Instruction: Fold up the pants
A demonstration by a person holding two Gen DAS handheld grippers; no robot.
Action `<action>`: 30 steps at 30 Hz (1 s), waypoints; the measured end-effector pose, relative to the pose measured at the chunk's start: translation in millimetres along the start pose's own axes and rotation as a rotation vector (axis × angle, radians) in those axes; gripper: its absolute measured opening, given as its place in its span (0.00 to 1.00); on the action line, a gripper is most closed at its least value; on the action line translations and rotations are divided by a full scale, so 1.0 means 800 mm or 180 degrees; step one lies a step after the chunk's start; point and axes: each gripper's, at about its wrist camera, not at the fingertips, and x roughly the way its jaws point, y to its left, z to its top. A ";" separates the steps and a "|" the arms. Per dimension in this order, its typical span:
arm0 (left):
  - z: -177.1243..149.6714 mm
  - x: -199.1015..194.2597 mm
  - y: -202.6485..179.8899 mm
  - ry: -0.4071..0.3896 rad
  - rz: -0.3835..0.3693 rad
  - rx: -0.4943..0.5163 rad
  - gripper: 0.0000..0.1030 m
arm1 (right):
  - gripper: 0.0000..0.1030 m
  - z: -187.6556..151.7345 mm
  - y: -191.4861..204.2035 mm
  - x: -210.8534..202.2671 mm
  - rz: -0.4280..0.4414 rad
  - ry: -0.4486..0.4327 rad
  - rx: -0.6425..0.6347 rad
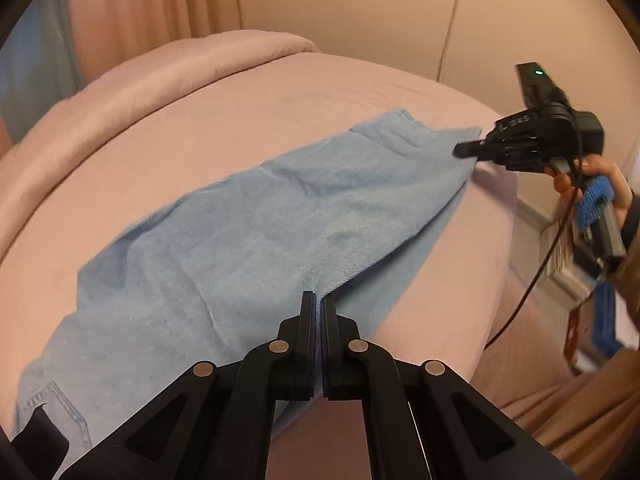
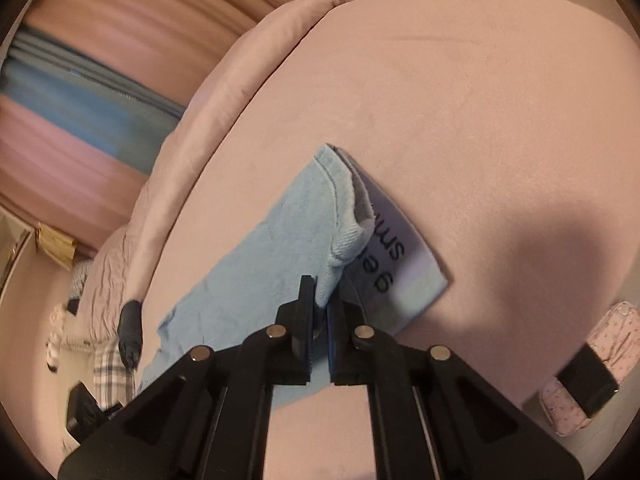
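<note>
Light blue pants (image 1: pixel 240 236) lie stretched across a pink bed (image 1: pixel 280 100), folded lengthwise. My left gripper (image 1: pixel 319 300) is shut on the pants' near edge. My right gripper (image 1: pixel 464 151) shows in the left wrist view at the far right end, pinching the pants' corner there. In the right wrist view my right gripper (image 2: pixel 322 292) is shut on the pants (image 2: pixel 280 248) beside the waistband, next to a white label with black letters (image 2: pixel 394 248). The left gripper (image 2: pixel 130 332) shows small at the far end.
A rolled pink duvet (image 1: pixel 120 92) runs along the bed's far side. Pink curtains (image 1: pixel 140 0) hang behind. A cable (image 1: pixel 450 28) hangs on the wall. A floral pouch (image 2: pixel 592 372) and a dark object lie at the right. A plaid cloth (image 2: pixel 110 372) lies at the left.
</note>
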 end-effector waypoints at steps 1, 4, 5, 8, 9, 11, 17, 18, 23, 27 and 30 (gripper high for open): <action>-0.001 0.007 -0.002 0.0050 0.0018 0.0033 0.00 | 0.06 -0.003 -0.009 0.009 -0.0069 0.0129 -0.0004; -0.008 0.028 -0.007 0.0237 0.0053 0.0058 0.00 | 0.03 -0.010 -0.032 0.021 -0.0057 0.0209 0.0202; -0.011 0.030 -0.009 0.0262 0.0030 0.0048 0.00 | 0.04 -0.010 -0.033 0.019 -0.0025 0.0213 0.0239; -0.012 0.010 -0.003 0.0187 -0.0053 0.0002 0.02 | 0.09 -0.003 -0.031 0.002 -0.0082 0.0219 0.0207; -0.012 -0.001 0.003 0.0158 -0.0125 -0.0061 0.03 | 0.16 0.000 -0.026 -0.007 -0.0187 0.0150 0.0151; -0.013 -0.025 0.022 0.0006 -0.0232 -0.0253 0.10 | 0.26 0.010 -0.011 -0.038 -0.0716 -0.0196 -0.0128; -0.053 -0.090 0.119 -0.0357 0.0218 -0.1137 0.43 | 0.36 0.002 0.075 -0.049 -0.0827 -0.0455 -0.1064; -0.065 -0.095 0.139 -0.0316 0.0360 -0.1320 0.43 | 0.36 -0.007 0.090 -0.036 -0.0617 -0.0296 -0.1197; -0.123 -0.124 0.203 -0.0153 0.1082 -0.1849 0.43 | 0.35 -0.087 0.185 0.048 0.0237 0.0571 -0.1959; -0.183 -0.139 0.241 0.0078 0.1473 -0.2054 0.42 | 0.33 -0.137 0.242 0.088 0.0479 0.0953 -0.2542; -0.204 -0.137 0.239 0.0136 0.1403 -0.1985 0.29 | 0.27 -0.168 0.268 0.118 0.0489 0.1267 -0.3040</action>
